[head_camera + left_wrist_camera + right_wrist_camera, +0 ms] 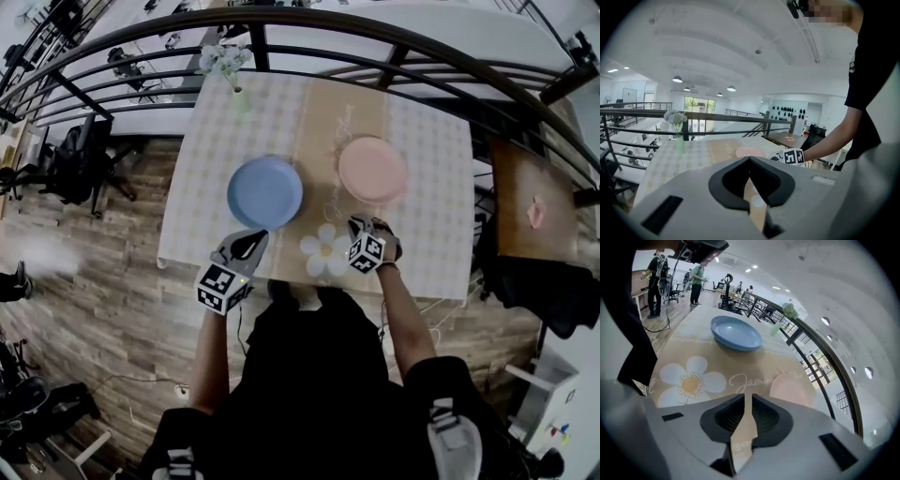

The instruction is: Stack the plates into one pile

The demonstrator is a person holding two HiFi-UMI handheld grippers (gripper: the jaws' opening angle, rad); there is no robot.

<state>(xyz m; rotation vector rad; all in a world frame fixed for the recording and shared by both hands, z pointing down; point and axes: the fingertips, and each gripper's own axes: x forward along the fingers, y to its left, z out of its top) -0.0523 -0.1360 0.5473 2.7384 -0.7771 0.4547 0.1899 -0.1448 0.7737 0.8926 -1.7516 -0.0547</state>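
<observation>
A blue plate [265, 192] [736, 333] lies left of centre on the table, and a pink plate [372, 169] [792, 387] [750, 151] lies apart from it to the right. Both rest flat on the cloth. My left gripper [247, 244] [750, 159] hovers at the near rim of the blue plate; its tips meet with nothing between them. My right gripper [363, 226] [745, 395] is just short of the pink plate's near edge, tilted down, with a narrow empty gap between its jaws. Its marker cube [793, 156] shows in the left gripper view.
The table [431, 234] has a checked cloth and a beige runner printed with a daisy [324, 251] [691, 378]. A vase of pale flowers [228, 66] [676, 123] stands at the far left corner. A black railing [309, 19] runs behind; a brown side table [530, 202] stands right.
</observation>
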